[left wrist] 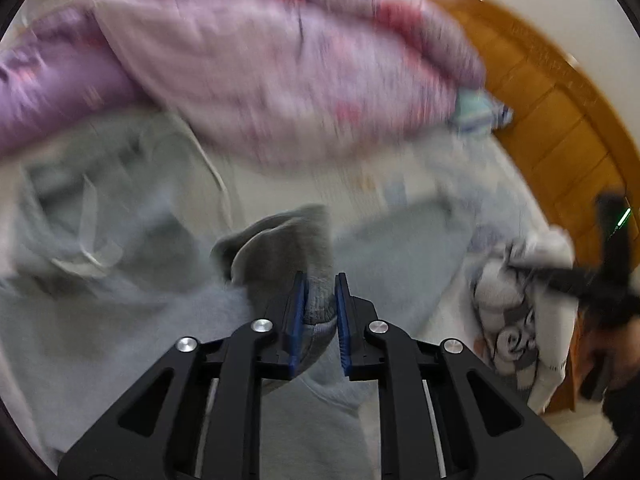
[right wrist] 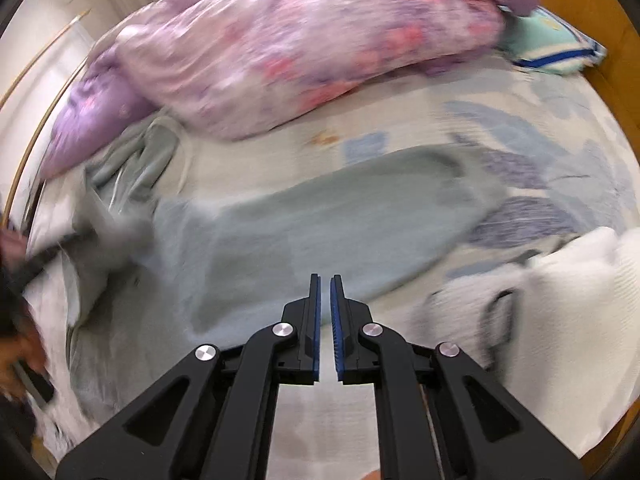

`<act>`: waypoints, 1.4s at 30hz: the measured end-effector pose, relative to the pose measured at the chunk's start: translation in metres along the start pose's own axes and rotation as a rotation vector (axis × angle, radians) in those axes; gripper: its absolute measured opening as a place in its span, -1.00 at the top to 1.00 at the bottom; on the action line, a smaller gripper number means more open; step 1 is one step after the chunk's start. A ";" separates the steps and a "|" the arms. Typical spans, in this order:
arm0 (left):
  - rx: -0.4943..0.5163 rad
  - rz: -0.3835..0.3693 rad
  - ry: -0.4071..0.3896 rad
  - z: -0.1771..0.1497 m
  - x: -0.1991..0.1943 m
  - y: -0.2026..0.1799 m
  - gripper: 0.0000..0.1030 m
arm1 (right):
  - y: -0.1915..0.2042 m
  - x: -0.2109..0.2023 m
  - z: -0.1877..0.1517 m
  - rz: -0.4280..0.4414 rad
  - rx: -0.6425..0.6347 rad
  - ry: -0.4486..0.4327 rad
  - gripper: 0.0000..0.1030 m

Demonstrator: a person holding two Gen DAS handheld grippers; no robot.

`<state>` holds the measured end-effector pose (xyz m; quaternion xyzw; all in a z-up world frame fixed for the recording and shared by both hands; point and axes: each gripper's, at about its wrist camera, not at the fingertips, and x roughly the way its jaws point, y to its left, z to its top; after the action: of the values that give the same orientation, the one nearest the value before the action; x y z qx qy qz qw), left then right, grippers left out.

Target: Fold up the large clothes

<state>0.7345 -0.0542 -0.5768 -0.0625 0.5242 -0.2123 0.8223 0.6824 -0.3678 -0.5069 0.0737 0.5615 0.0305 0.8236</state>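
A large pale grey-blue sweatshirt (right wrist: 304,232) lies spread on the bed; it also shows in the left wrist view (left wrist: 100,320). My left gripper (left wrist: 320,284) is shut on the ribbed cuff of its sleeve (left wrist: 316,256) and holds it lifted above the body of the garment. My right gripper (right wrist: 325,284) is empty, its jaws nearly shut with a thin gap, hovering over the sweatshirt's lower edge. The left gripper shows blurred at the far left of the right wrist view (right wrist: 52,252).
A pink and purple floral duvet (right wrist: 288,44) is heaped at the back of the bed. A white knitted garment (right wrist: 568,304) lies at the right, also seen in the left wrist view (left wrist: 516,304). A teal pillow (right wrist: 548,44) lies by the wooden headboard (left wrist: 552,104).
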 end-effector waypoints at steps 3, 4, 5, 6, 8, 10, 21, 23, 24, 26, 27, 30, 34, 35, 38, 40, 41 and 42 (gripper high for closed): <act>-0.020 0.092 0.149 -0.017 0.043 0.005 0.19 | -0.040 -0.007 0.020 -0.032 0.073 -0.027 0.54; -0.033 0.114 0.156 -0.022 0.045 0.009 -0.02 | -0.050 -0.007 0.027 -0.028 0.101 -0.034 0.35; -0.044 0.126 0.134 -0.025 0.042 0.013 -0.12 | -0.061 -0.007 0.033 -0.014 0.128 -0.041 0.35; -0.052 0.133 0.116 -0.027 0.039 0.016 -0.38 | -0.066 -0.007 0.038 -0.005 0.146 -0.046 0.35; -0.101 0.166 0.088 -0.030 0.030 0.030 -0.56 | -0.078 -0.005 0.054 -0.064 0.154 -0.042 0.31; -0.146 0.164 0.072 -0.035 0.023 0.041 -0.56 | -0.090 -0.005 0.074 -0.102 0.200 -0.061 0.13; -0.245 0.395 0.310 -0.072 0.071 0.103 -0.62 | -0.193 0.116 0.114 -0.147 0.608 0.357 -0.43; -0.233 0.395 0.313 -0.071 0.073 0.102 -0.66 | -0.204 0.131 0.104 -0.150 0.671 0.417 -0.43; -0.233 0.392 0.312 -0.070 0.074 0.102 -0.68 | -0.209 0.141 0.096 -0.117 0.715 0.436 -0.42; -0.240 0.381 0.306 -0.068 0.073 0.103 -0.69 | -0.214 0.147 0.088 -0.080 0.756 0.424 -0.23; -0.244 0.369 0.302 -0.067 0.072 0.105 -0.70 | -0.215 0.146 0.085 -0.038 0.763 0.379 0.08; -0.259 0.309 0.271 -0.069 0.060 0.111 -0.70 | -0.212 0.139 0.082 -0.037 0.739 0.331 0.71; -0.305 0.284 0.236 -0.071 0.031 0.121 -0.70 | -0.188 0.107 0.086 -0.092 0.597 0.202 0.80; -0.311 0.284 0.226 -0.072 0.022 0.124 -0.70 | -0.179 0.097 0.087 -0.120 0.554 0.173 0.80; -0.345 0.280 0.183 -0.074 -0.014 0.140 -0.70 | -0.133 0.048 0.082 -0.175 0.400 0.045 0.80; -0.358 0.291 0.163 -0.081 -0.035 0.148 -0.70 | -0.101 0.017 0.077 -0.188 0.327 -0.034 0.80; -0.363 0.293 0.154 -0.086 -0.047 0.156 -0.70 | -0.080 0.000 0.075 -0.189 0.293 -0.079 0.80; -0.369 0.303 0.143 -0.088 -0.056 0.160 -0.70 | -0.054 -0.023 0.066 -0.178 0.249 -0.131 0.80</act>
<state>0.6818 0.1242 -0.6208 -0.1172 0.6143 0.0091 0.7802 0.7340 -0.4294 -0.4705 0.1270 0.5103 -0.1174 0.8424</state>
